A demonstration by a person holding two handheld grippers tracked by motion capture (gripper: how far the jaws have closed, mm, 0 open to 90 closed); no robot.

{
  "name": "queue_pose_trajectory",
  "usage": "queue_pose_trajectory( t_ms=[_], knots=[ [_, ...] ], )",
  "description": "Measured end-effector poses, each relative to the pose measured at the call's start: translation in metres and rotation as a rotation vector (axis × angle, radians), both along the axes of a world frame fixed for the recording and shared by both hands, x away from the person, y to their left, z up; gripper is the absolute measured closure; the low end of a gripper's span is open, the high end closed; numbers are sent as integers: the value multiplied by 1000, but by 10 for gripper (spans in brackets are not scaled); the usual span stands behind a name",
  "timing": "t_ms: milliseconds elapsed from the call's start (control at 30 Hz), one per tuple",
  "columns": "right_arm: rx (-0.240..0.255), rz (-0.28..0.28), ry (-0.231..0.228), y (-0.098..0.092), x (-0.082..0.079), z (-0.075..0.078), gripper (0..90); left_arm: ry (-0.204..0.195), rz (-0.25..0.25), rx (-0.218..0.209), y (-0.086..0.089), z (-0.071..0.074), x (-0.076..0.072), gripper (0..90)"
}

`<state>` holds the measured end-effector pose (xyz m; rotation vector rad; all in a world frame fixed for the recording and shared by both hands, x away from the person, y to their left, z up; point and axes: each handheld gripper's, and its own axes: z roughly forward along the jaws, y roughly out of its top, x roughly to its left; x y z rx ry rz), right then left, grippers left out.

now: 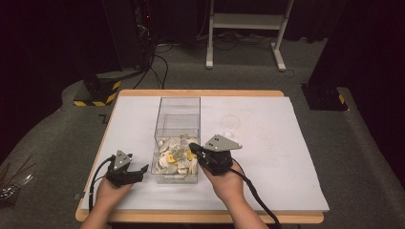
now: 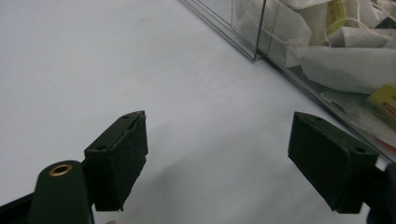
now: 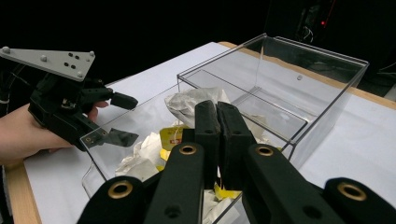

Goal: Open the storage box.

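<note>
Clear box (image 1: 175, 138) standing on the white worktop (image 1: 267, 157), its near compartment heaped with tea bags (image 1: 177, 160) and its far compartment bare. The right claw (image 1: 195, 148) reaches over the box's right wall above the heap, its 2 jaws clenched together; whether a tea bag string is pinched between them cannot be told. The left claw (image 1: 138, 172) rests just beside the box's left wall with its jaws released and nothing between them, placed, it seems, to steady the box while the other claw picks; a clear cup (image 1: 230, 122) stands apart, right of the box.
</note>
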<state>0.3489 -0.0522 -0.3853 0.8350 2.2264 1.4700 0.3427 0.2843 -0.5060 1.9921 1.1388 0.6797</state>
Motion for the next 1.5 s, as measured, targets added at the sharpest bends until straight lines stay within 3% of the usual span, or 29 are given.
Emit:
queue_pose_trajectory(
  t_ms=[567, 1067, 1500],
  knots=[
    [45, -21, -31, -10, 2, 14, 876, 11, 1, 7, -1, -1, 1, 203],
    [59, -63, -63, -24, 8, 25, 875, -1, -5, 9, -1, 0, 0, 202],
    [57, -113, -85, -37, 14, 29, 876, 11, -4, 9, -1, -1, 1, 202]
  ],
)
